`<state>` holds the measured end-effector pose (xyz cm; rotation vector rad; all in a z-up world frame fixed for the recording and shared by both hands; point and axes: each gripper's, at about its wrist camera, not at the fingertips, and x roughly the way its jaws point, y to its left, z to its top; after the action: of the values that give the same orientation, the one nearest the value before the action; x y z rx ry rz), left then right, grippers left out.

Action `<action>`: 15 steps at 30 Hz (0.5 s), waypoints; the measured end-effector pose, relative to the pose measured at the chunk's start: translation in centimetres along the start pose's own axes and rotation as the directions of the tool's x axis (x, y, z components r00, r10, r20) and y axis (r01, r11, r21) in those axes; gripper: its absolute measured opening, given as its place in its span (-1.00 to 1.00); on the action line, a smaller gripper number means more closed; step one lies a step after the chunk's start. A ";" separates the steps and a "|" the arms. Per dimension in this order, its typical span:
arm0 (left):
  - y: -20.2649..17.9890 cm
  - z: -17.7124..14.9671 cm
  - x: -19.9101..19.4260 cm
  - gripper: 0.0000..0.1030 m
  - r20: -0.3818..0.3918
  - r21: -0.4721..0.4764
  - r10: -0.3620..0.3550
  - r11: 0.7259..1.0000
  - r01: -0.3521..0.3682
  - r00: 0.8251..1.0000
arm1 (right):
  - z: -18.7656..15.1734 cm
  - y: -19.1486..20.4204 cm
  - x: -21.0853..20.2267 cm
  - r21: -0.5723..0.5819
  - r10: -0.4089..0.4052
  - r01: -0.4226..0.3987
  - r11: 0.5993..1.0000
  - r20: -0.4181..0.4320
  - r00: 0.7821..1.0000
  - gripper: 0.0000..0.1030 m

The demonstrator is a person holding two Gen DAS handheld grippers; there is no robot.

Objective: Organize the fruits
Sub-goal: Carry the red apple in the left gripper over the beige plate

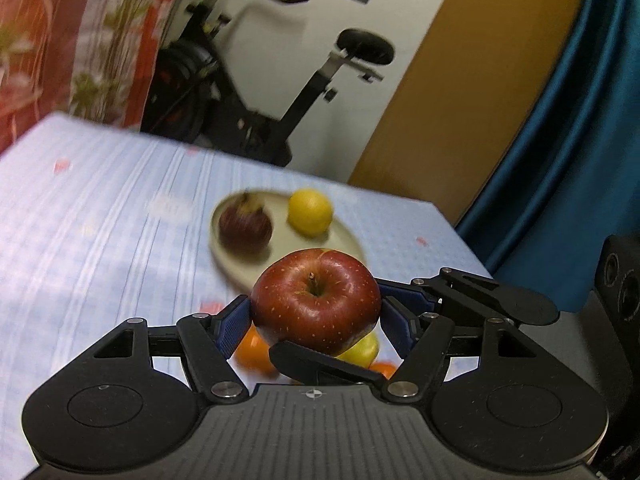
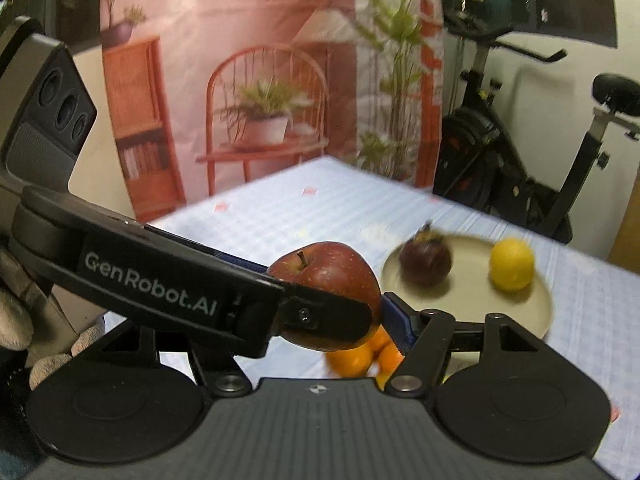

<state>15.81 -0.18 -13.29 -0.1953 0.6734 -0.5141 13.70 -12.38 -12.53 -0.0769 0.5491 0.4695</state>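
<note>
Apple [image 1: 316, 300]: glossy red, pale-speckled, stem up.

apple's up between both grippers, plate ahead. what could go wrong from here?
1. The apple looks pinched by the left gripper and the right gripper together; if the two drift apart or twist, it may slip onto the oranges below.
2. The plate already holds a dark fruit and a lemon; a careless set-down could knock one rolling.
3. Both views are motion-blurred, so placement may be off.
</note>
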 end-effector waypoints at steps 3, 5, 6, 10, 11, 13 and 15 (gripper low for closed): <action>-1.4 2.2 0.4 0.41 0.021 0.042 0.004 0.999 -0.005 1.000 | 1.6 -1.1 -1.0 0.009 -0.011 0.010 1.000 0.043 0.999 0.34; -2.1 3.6 0.9 0.41 0.032 0.065 0.005 0.998 -0.007 0.999 | 2.6 -2.0 -1.4 0.022 -0.018 0.016 1.000 0.070 0.997 0.34; -2.4 4.3 1.2 0.41 0.037 0.074 0.005 0.997 -0.008 0.999 | 3.2 -2.6 -1.6 0.030 -0.021 0.019 0.999 0.083 0.996 0.34; -3.3 6.5 3.2 0.41 0.048 0.112 -0.005 0.994 0.000 0.999 | 5.1 -5.0 -1.5 0.046 -0.042 0.037 0.998 0.113 0.993 0.34; -3.5 6.9 3.7 0.41 0.046 0.119 -0.006 0.993 0.000 0.999 | 5.5 -5.6 -1.4 0.047 -0.047 0.042 0.998 0.116 0.992 0.34; -3.7 7.4 4.9 0.41 0.033 0.136 -0.009 0.991 0.004 0.999 | 5.8 -6.9 -1.1 0.054 -0.055 0.049 0.997 0.117 0.992 0.34; -3.9 7.8 6.6 0.42 0.009 0.141 -0.015 0.990 0.014 1.000 | 5.9 -8.4 -0.6 0.065 -0.063 0.056 0.996 0.112 0.992 0.34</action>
<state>23.61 -6.83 -9.57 -0.0695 0.6236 -0.5722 19.89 -18.93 -7.65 -0.0068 0.4478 0.3958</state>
